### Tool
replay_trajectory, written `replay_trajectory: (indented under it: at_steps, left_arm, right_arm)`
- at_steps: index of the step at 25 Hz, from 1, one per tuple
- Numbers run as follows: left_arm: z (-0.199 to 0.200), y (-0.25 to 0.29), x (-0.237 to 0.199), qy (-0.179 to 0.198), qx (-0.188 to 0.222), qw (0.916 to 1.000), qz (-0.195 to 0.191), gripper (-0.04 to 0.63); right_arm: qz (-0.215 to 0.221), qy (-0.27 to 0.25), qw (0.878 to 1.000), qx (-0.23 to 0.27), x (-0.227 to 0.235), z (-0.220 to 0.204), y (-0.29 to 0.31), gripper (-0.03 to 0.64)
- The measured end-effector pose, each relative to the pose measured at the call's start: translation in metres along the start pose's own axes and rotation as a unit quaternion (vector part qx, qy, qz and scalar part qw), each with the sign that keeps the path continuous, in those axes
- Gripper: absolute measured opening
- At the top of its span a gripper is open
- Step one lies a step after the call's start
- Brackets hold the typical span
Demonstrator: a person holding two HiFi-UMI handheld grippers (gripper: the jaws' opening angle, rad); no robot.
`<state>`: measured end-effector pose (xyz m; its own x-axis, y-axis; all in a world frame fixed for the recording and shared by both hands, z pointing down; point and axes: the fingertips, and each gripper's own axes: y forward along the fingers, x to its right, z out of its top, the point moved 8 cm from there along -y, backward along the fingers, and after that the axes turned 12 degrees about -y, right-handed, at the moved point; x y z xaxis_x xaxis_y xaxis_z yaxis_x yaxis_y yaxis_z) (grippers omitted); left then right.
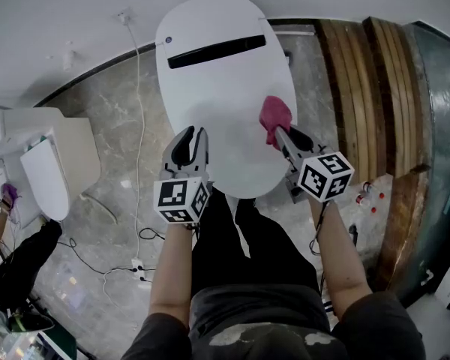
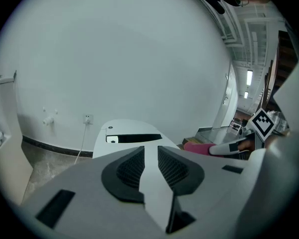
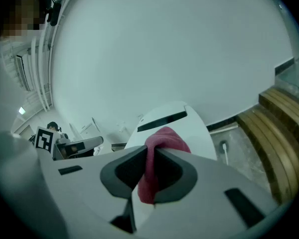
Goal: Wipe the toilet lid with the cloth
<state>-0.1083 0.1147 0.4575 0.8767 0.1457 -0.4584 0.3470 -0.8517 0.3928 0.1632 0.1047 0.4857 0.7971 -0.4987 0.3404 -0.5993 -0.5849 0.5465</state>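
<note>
Right gripper (image 3: 150, 153) pinching the pink cloth (image 3: 163, 136), left gripper (image 2: 150, 156) empty.

My right jaws are clamped on the cloth, which bunches above the pads and hangs down between them. In the head view it sits right of centre, over the right side of the white toilet lid (image 1: 210, 88); I cannot tell whether it touches. My left jaws stand slightly apart with nothing between them, over the lid's lower left edge. The closed lid fills the upper middle of the frame. Wooden slats (image 1: 367, 88) lie at the upper right, and a second toilet (image 1: 45, 175) stands at the left edge on the marble floor (image 1: 112, 141).
</note>
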Motion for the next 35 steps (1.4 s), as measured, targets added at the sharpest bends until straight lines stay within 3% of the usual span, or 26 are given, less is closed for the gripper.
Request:
replay_trajectory:
  at_steps: [8, 14, 20, 26, 35]
  left_arm:
    - [0.054, 0.056, -0.046, -0.001, 0.009, 0.9999, -0.010, 0.074]
    - [0.090, 0.097, -0.089, -0.003, -0.002, 0.9999, -0.016, 0.074]
    - [0.110, 0.132, -0.137, -0.013, -0.017, 0.9997, -0.009, 0.026]
    - [0.126, 0.160, -0.170, -0.021, -0.029, 0.9993, -0.011, 0.020]
    - [0.131, 0.184, -0.178, -0.025, -0.025, 0.9993, -0.004, 0.020]
  right_arm:
    - [0.047, -0.054, 0.997, -0.018, -0.028, 0.057, 0.101, 0.041]
    - [0.065, -0.061, 0.996, -0.024, -0.053, 0.096, 0.183, 0.041]
    - [0.076, -0.072, 0.994, -0.038, -0.067, 0.124, 0.261, 0.041]
    - [0.091, -0.082, 0.991, -0.057, -0.080, 0.140, 0.325, 0.041]
    - [0.099, -0.096, 0.989, -0.055, -0.060, 0.167, 0.365, 0.041]
